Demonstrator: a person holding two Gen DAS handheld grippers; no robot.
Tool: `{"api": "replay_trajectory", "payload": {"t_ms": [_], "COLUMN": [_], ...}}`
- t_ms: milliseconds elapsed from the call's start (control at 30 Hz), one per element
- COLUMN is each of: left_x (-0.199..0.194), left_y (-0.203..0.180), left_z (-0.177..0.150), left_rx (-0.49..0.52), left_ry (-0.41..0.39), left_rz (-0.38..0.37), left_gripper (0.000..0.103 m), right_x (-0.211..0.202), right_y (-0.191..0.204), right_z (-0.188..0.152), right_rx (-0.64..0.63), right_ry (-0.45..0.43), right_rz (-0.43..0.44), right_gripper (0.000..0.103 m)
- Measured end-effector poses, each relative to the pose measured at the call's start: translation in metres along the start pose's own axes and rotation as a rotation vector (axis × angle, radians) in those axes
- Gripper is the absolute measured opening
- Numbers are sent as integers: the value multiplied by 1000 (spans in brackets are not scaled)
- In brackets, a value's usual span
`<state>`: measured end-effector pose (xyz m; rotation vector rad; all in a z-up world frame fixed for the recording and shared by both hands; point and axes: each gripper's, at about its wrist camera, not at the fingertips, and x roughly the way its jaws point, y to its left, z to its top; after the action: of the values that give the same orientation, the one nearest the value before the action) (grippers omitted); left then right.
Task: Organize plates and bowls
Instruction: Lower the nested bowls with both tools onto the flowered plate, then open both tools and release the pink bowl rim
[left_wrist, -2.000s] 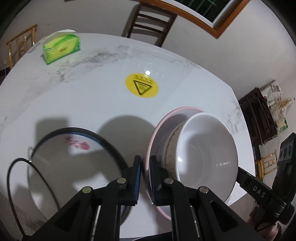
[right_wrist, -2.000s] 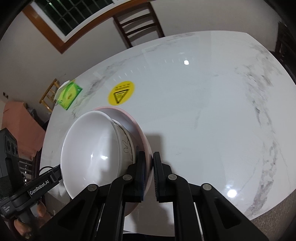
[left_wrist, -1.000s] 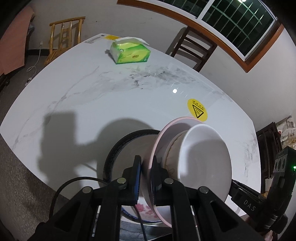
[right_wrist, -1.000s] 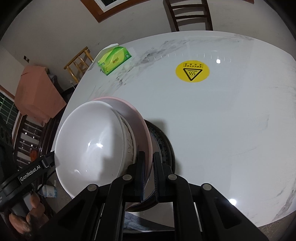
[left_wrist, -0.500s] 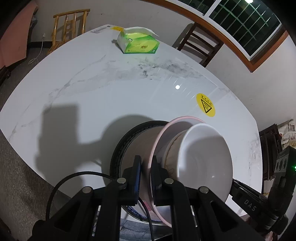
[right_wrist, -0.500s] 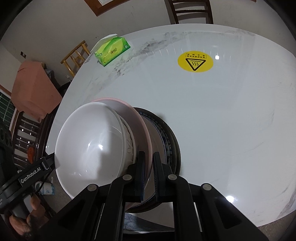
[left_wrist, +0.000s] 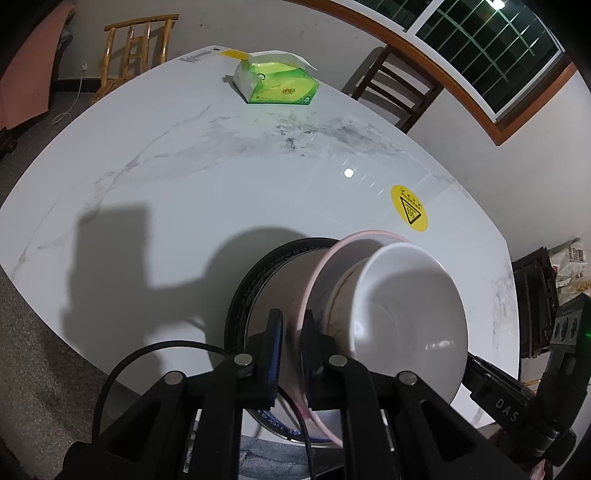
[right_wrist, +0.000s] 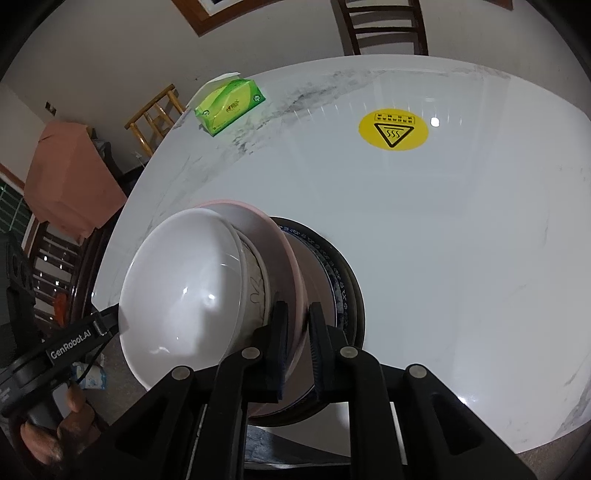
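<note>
Both grippers hold one pink plate (left_wrist: 325, 269) (right_wrist: 284, 251) by opposite rim edges. It carries a patterned bowl (left_wrist: 338, 295) (right_wrist: 255, 273) with a white bowl (left_wrist: 410, 314) (right_wrist: 181, 280) nested in it. My left gripper (left_wrist: 291, 332) is shut on the plate's near rim. My right gripper (right_wrist: 297, 325) is shut on the other rim. The stack hangs just above a dark-rimmed blue-patterned plate (left_wrist: 251, 288) (right_wrist: 343, 280) that lies near the white marble table's (left_wrist: 184, 177) (right_wrist: 461, 240) front edge.
A green tissue pack (left_wrist: 277, 86) (right_wrist: 229, 105) lies at the table's far side. A yellow heat-warning sticker (left_wrist: 410, 212) (right_wrist: 393, 129) marks the table top. Wooden chairs (left_wrist: 391, 92) (right_wrist: 384, 26) stand behind. The table edge runs close below the dark plate.
Both grippers carried the pink plate with its bowls leftward from beside the dark-rimmed plate to over it, and have come lower toward it.
</note>
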<state>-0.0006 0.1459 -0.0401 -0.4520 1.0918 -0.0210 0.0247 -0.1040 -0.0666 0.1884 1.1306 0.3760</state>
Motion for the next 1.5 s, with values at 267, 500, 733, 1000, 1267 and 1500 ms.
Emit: {"api": "replay_trajectory", "payload": {"t_ms": [267,500,733,1000,1267,1500], "left_x": [-22,-42,-53,-48,-39,-37], "left_y": [-1,6,15,-2,-27,-32], "left_z": [-8,-21,-50,-80,-93,-95], "left_rx": [61,104,72,81,147,165], "left_ry": [-26,-39,-71,-102,-134,-154], "left_rz": [-14,22,90,132,204,264], "left_gripper": [14,15,18,35,42,47], "right_x": [-8,-18,-33,-39,-41,-39], "right_y": [-8,-11,3,24,29,26], "right_z": [-8,-20,-46,-73,-86,-93], "right_rx": [21,23,-60,-171,-214,-207], "right_ry": [-15,-39,-102,-135,-163,-162], "right_rz": [19,37,16,3,-37,-58], "right_gripper": [26,36,47,60,79,90]}}
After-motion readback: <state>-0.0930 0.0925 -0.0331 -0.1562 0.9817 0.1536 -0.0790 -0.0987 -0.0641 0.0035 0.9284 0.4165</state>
